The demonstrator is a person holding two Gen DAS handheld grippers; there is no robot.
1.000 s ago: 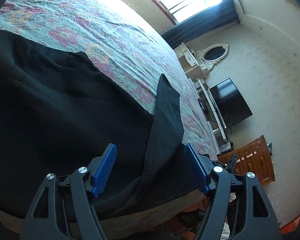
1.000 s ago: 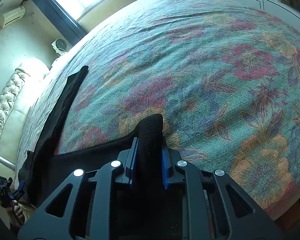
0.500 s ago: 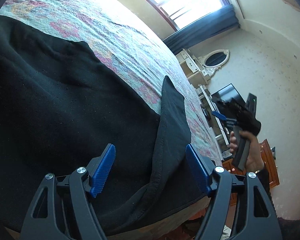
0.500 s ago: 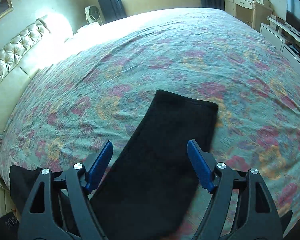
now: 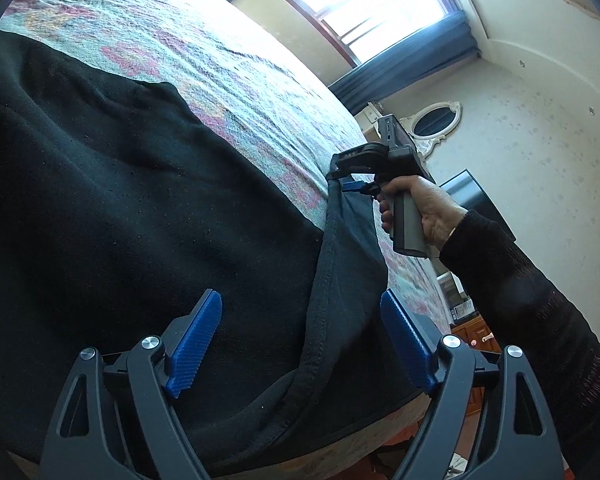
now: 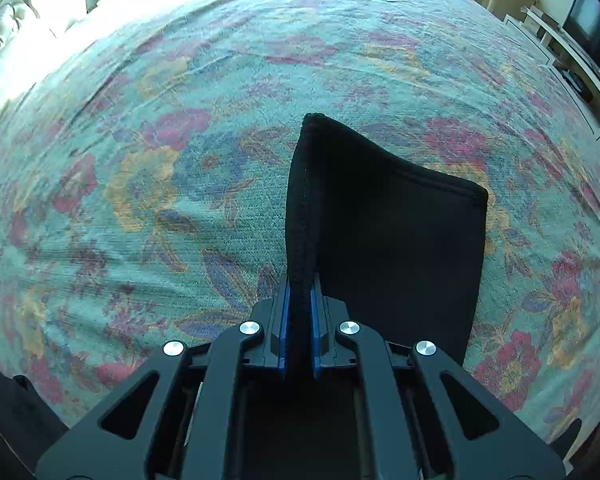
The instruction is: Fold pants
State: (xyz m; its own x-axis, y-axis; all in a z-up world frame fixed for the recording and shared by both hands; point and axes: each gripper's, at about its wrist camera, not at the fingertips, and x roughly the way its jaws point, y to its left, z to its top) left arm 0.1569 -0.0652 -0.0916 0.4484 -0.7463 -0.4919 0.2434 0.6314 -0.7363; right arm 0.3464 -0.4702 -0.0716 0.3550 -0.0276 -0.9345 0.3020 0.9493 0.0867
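Black pants (image 5: 140, 216) lie spread on the floral bedspread (image 5: 220, 60). My left gripper (image 5: 300, 340) is open, hovering just above the pants near the bed's near edge, with a raised hem fold running between its blue pads. My right gripper (image 6: 299, 312) is shut on the hem edge of a pant leg (image 6: 400, 232) and holds it lifted off the bed. In the left wrist view the right gripper (image 5: 352, 186) pinches the leg's top corner, held by a hand in a dark sleeve.
The bed (image 6: 180, 140) fills most of both views. A padded headboard (image 6: 4, 28) is at the far left. A window with dark curtains (image 5: 400, 60), an oval mirror (image 5: 436, 120), a television (image 5: 472, 196) and wooden drawers (image 5: 480, 336) stand beyond the bed.
My right gripper opened, moved over the pant leg end, then shut on its hem and lifted it. It came into the left wrist view. The left gripper stayed open and hardly moved.
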